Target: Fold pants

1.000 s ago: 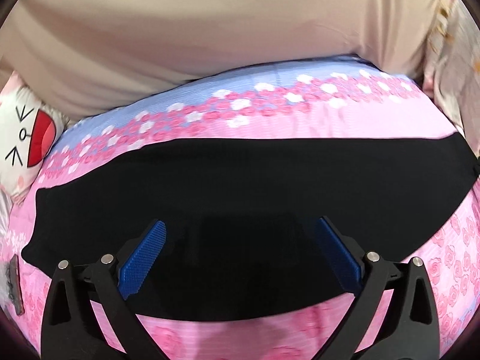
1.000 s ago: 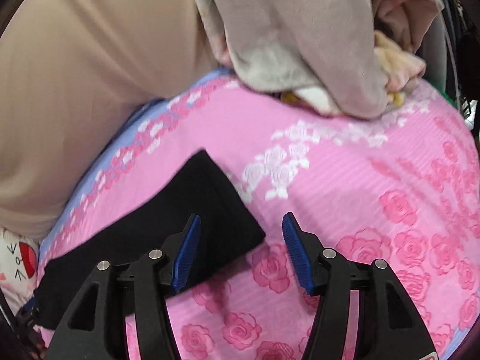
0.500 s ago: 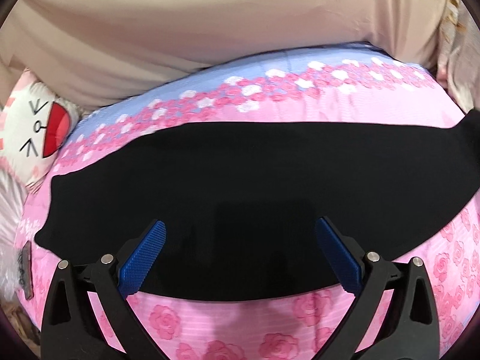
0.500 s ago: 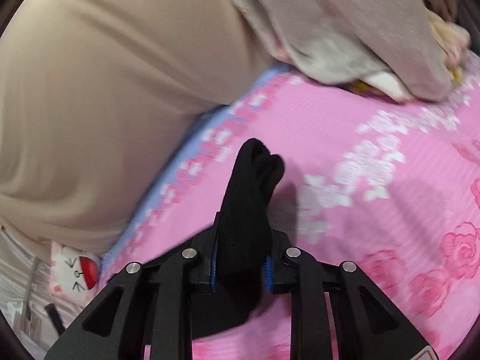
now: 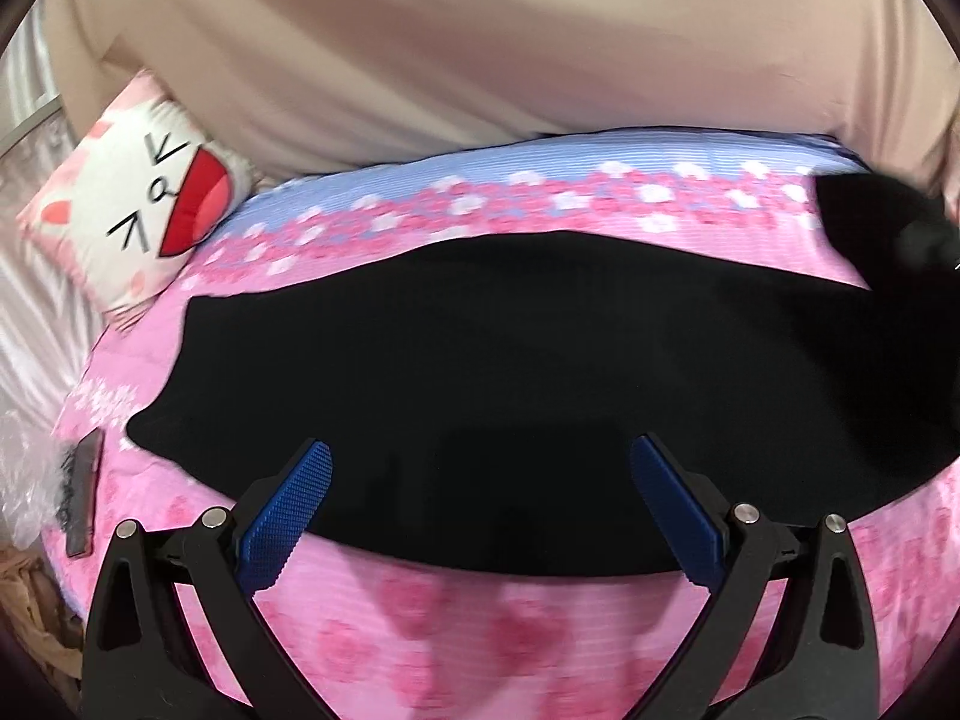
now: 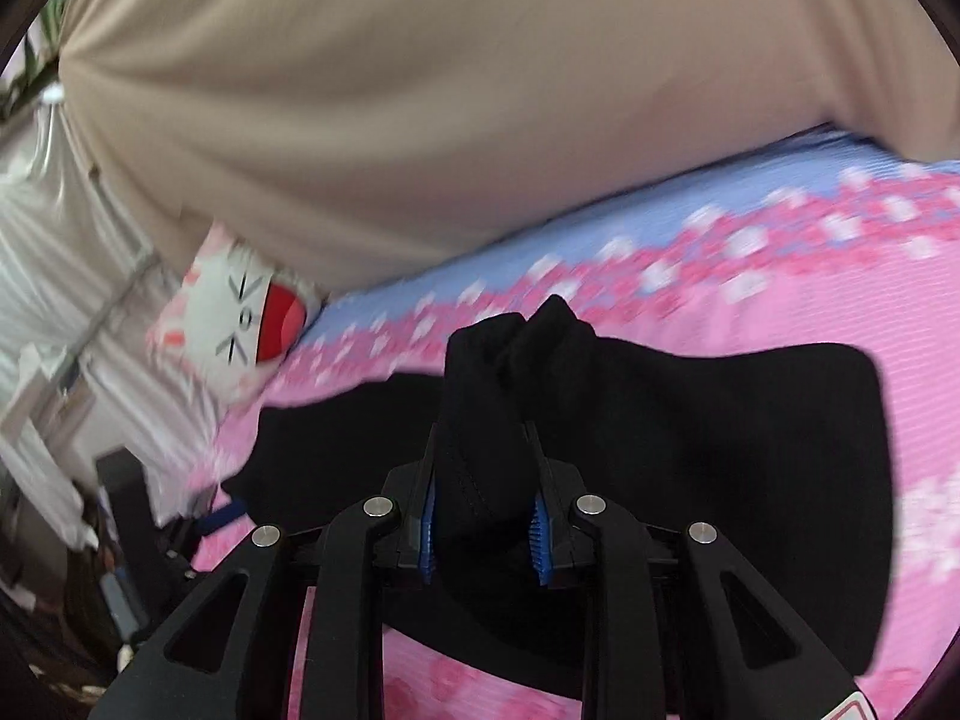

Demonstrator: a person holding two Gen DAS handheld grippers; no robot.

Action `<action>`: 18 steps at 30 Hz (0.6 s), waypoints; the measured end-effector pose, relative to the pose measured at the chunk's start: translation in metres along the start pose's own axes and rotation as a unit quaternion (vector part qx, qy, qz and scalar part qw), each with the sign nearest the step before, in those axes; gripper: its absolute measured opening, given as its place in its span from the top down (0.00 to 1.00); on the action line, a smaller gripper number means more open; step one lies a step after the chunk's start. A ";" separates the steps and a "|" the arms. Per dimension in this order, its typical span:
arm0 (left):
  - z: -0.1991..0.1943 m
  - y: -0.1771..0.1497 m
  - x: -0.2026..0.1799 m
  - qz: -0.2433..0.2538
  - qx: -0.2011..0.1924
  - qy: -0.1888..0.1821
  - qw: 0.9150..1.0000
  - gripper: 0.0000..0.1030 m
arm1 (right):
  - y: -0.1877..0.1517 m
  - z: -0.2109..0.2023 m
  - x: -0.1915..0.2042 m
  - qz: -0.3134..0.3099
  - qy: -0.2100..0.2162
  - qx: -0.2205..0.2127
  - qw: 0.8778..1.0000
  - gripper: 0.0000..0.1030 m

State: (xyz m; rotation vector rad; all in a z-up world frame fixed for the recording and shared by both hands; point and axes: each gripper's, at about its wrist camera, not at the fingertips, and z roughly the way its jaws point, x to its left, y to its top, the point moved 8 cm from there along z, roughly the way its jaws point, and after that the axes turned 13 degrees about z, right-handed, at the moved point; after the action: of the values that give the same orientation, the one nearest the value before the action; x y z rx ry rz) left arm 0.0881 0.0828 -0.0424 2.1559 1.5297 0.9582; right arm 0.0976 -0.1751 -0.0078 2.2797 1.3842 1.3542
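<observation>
Black pants [image 5: 480,360] lie spread across the pink rose sheet [image 5: 480,630]. My left gripper [image 5: 480,444] hangs open just above their near edge, blue pads wide apart and nothing between them. My right gripper [image 6: 483,438] is shut on a bunched end of the pants [image 6: 516,336], which stands up between its blue pads. The rest of the cloth [image 6: 720,420] trails flat on the bed behind and under it. In the left wrist view that lifted end shows as a blurred black mass [image 5: 870,216] at the far right.
A person's beige shirt [image 5: 480,48] fills the far side of the bed. A white cat-face cushion [image 5: 138,204] lies at the bed's left end. A dark flat item [image 5: 81,498] and clear plastic wrap [image 5: 24,480] sit at the left edge.
My right gripper closed on the pants' end, lifted it and swept it left over the rest of the pants. My left gripper shifted left along the near edge and stayed open.
</observation>
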 end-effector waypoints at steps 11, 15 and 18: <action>0.022 -0.033 0.056 -0.047 0.029 -0.015 0.998 0.05 | -0.058 0.061 0.037 -0.018 0.033 0.064 0.997 0.47; 0.025 -0.035 0.053 -0.075 0.029 -0.071 0.994 0.05 | -0.048 0.010 0.031 -0.044 0.002 0.006 0.999 0.46; 0.029 -0.031 0.041 -0.087 0.035 -0.106 0.990 0.05 | -0.047 0.003 0.025 -0.087 -0.076 -0.007 0.993 0.46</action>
State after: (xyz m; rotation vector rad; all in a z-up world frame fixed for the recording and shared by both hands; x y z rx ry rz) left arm 0.0946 0.1353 -0.0680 2.0536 1.6338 0.6059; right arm 0.0743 -0.1284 -0.0184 2.1463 1.4782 1.1113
